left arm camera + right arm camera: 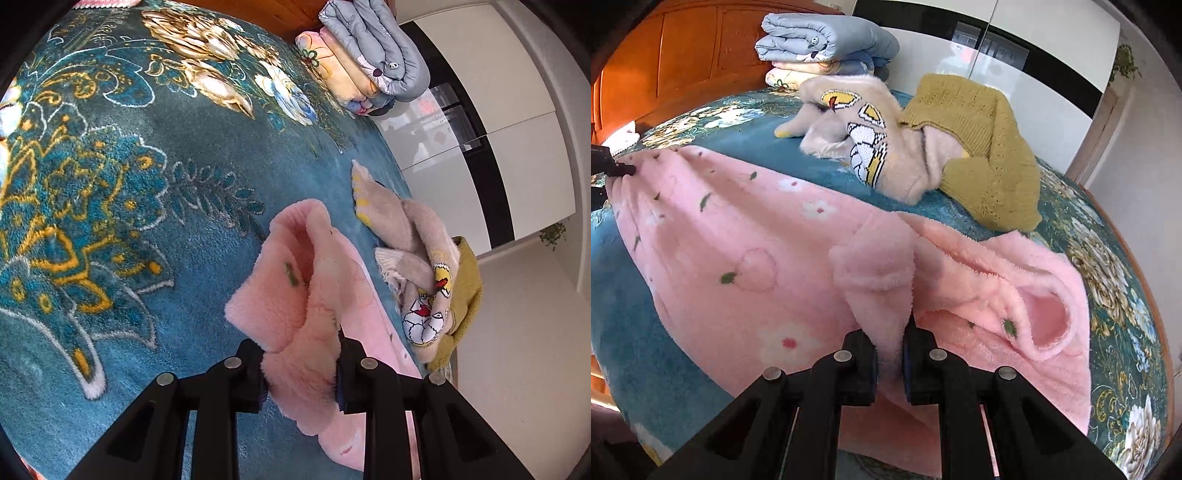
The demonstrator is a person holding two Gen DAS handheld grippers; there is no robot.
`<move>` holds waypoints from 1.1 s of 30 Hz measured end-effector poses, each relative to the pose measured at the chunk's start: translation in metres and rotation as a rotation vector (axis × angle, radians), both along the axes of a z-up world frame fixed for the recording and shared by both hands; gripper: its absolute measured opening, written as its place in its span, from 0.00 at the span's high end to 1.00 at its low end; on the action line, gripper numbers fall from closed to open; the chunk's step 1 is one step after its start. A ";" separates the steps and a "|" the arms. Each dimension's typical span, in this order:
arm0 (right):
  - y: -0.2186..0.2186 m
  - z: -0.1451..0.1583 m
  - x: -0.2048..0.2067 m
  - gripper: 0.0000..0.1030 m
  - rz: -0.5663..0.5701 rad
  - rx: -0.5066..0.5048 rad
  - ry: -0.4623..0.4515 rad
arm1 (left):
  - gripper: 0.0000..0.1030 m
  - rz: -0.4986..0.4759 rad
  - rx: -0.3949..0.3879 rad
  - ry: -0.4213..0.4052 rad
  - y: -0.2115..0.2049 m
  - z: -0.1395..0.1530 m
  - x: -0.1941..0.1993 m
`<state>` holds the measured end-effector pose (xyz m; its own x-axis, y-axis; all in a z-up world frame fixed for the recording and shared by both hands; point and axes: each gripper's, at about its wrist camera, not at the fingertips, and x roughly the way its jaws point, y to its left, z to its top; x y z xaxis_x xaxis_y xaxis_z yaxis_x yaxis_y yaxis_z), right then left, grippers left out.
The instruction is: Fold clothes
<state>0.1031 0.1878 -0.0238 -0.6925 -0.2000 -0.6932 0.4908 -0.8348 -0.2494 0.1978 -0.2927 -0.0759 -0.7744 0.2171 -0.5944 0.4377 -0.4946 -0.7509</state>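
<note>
A pink fleece garment (746,236) with small flowers and leaves lies spread on the teal floral bedspread (110,184). My left gripper (301,365) is shut on a bunched end of the pink garment (295,280), near a cuff opening. My right gripper (890,358) is shut on a fold of the same garment, beside an open cuff (1041,317). The left gripper (613,168) also shows at the far left edge of the right wrist view, pinching the garment's far end.
A beige cartoon-print sweater (871,140) and a mustard knit (990,155) lie heaped beyond the pink garment. Folded quilts (820,48) are stacked by the wooden headboard (672,62). A white and black wardrobe (498,129) stands past the bed edge.
</note>
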 end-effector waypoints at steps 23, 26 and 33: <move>0.159 -0.011 -0.031 0.35 -0.400 -1.003 -0.457 | 0.67 -0.027 0.103 0.062 -0.006 -0.022 0.006; 0.147 -0.012 -0.045 0.35 -0.402 -1.030 -0.486 | 0.67 -0.031 0.115 0.071 -0.007 -0.024 0.006; 0.132 0.011 -0.070 0.93 -0.493 -0.978 -0.380 | 0.67 -0.045 0.155 0.093 -0.011 -0.030 0.009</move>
